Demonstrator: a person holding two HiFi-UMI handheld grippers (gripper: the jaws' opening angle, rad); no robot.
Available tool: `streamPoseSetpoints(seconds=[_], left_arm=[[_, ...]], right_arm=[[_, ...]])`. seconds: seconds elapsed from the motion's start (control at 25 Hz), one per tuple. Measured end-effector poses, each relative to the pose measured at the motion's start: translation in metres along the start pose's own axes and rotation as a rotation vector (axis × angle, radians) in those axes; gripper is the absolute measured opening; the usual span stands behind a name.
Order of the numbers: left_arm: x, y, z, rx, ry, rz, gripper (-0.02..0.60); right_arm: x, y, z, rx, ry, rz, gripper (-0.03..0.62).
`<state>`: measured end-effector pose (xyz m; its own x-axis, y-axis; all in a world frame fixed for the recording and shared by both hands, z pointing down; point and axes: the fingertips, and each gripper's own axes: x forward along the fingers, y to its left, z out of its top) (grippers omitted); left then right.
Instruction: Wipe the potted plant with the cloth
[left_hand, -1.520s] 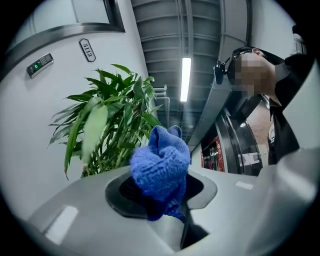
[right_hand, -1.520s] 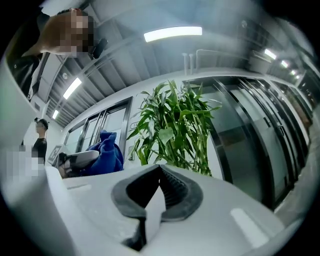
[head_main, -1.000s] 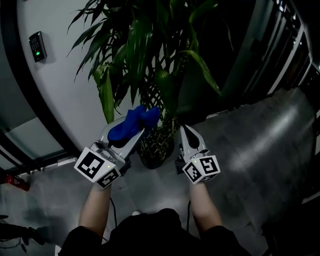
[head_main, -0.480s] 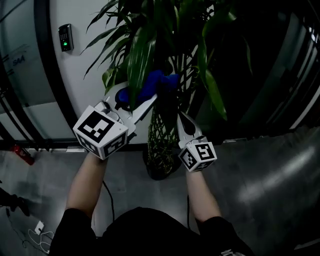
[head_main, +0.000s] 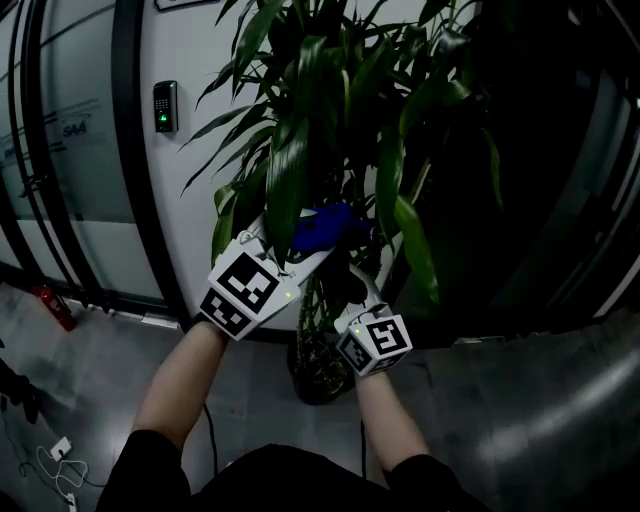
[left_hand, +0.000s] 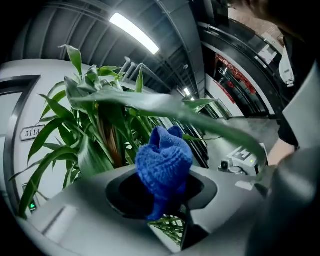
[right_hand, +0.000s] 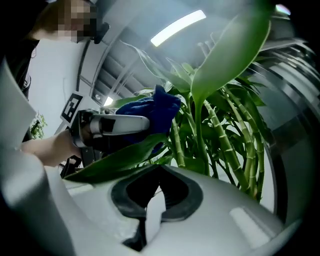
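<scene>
- Biggest worry: the left gripper (head_main: 303, 252) is clamped on a bunched blue cloth (head_main: 326, 227), and only a wad pokes past the jaws. Bare plastic could scrape a leaf instead of the cloth wiping it.
- The cloth sits up in the foliage of the potted plant (head_main: 340, 100), right under 1 long leaf (left_hand: 165, 107). Shove too hard and I reckon it creases or tears.
- The right gripper (head_main: 352, 276) has its jaws pinched nearly together with nothing in them, and another leaf (right_hand: 112, 162) lies across just past its tips. So nothing is bracing the foliage.
- Pose: both forearms reach forward and up. The left is higher and angled inward, the right lower by the stems (head_main: 318, 320).
</scene>
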<state>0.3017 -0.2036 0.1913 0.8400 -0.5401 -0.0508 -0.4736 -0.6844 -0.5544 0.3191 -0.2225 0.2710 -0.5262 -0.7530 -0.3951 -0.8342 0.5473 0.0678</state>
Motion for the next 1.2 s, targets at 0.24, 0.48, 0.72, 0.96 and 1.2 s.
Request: streamPoseSetpoints(seconds=[0.24, 0.48, 0.72, 0.96, 1.2], left_arm=[[-0.001, -0.031, -0.017, 0.02, 0.066, -0.065, 0.152], [-0.007, -0.055, -0.028, -0.023, 0.061, -0.067, 0.152], [-0.02, -0.068, -0.041, -0.084, 0.06, -0.056, 0.152], [-0.024, -0.078, -0.056, -0.138, 0.101, -0.04, 0.152], [-0.027, -0.09, -0.066, -0.165, 0.138, -0.031, 0.152]], right_arm=[[-0.009, 0.0, 0.003, -0.035, 0.0, -0.002, 0.003], [-0.019, 0.002, -0.008, -0.002, 0.012, -0.022, 0.003], [-0.036, 0.006, -0.012, 0.022, 0.009, -0.036, 0.003], [-0.047, 0.009, -0.022, 0.036, 0.046, -0.037, 0.003], [-0.059, 0.009, -0.031, 0.055, 0.068, -0.035, 0.003]])
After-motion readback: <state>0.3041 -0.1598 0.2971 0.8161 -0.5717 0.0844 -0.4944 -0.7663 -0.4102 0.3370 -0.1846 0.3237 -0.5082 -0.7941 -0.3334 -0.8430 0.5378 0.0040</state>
